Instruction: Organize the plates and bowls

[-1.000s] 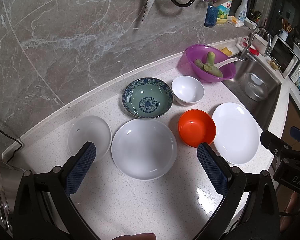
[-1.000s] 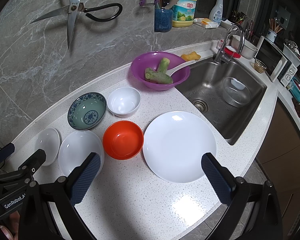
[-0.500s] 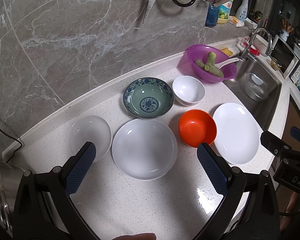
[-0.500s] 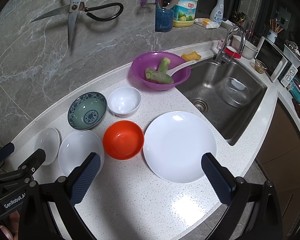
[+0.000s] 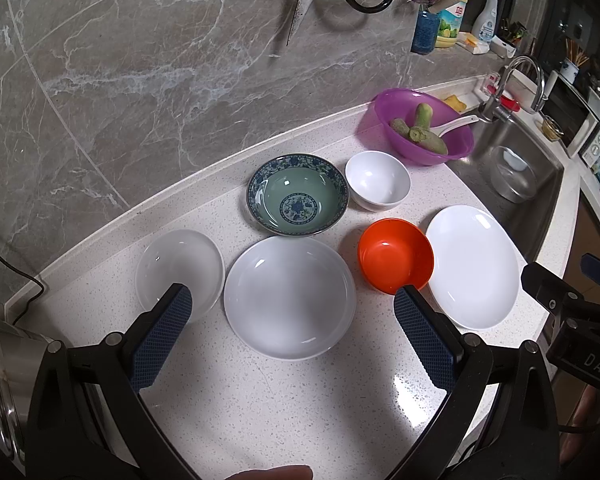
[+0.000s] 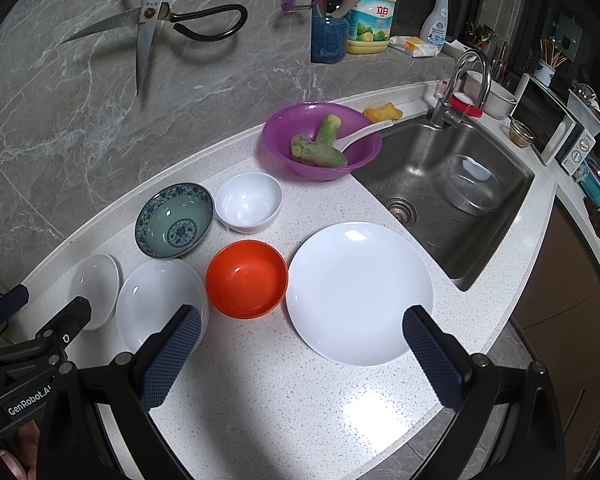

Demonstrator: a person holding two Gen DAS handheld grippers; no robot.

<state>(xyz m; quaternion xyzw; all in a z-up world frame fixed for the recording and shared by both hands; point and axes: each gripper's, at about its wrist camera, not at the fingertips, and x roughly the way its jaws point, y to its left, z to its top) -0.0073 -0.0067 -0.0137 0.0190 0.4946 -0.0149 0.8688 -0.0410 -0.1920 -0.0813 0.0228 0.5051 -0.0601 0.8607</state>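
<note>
— Where are the dishes from your grippers?

— My left gripper is spread wide and empty, with the deep white plate centre frame between its fingers. My right gripper gapes wide and empty over the flat white plate, lower right; the orange bowl sits just left.

— Anything hidden?

— Both plates' near rims sit behind fingertips, and I can't tell which dish goes first.

The left gripper is held with its two blue-padded fingers spread wide, nothing gripped between them. The right gripper is likewise held wide apart and empty. The two grippers are positioned side by side, both angled downward.
</note>
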